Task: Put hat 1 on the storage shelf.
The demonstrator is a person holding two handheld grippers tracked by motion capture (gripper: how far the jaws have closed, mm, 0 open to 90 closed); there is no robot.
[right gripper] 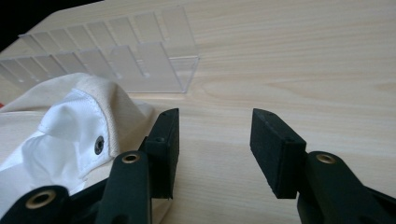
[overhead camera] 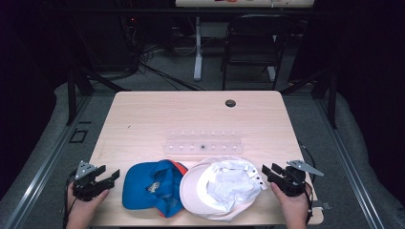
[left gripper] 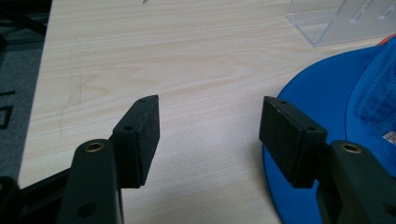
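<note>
Blue fabric with an orange trim makes up one cap, which lies at the near edge of the pale wooden tabletop, its brim toward the person's left and a small pale badge or label on its crown. Just beside it, touching or slightly overlapping on its right, lies a white cap turned so its lining shows, cream at the brim and crumpled bright white inside, with a strap that carries dark snap studs. Behind both caps stands a clear plastic rack with a row of slots.

The left gripper sits at the near left of the tabletop, held in the person's left hand. Its jaws stand wide apart and hold nothing. In the left gripper view the blue cap's brim lies just beside the right-hand jaw, partly under it, while bare wood fills the gap between the jaws.

The right gripper sits at the near right, held in the right hand. Its jaws are likewise wide apart and empty. In the right gripper view the white cap's strap end lies against the outer side of the left-hand jaw, not between the two; whether it touches I cannot tell.
</note>
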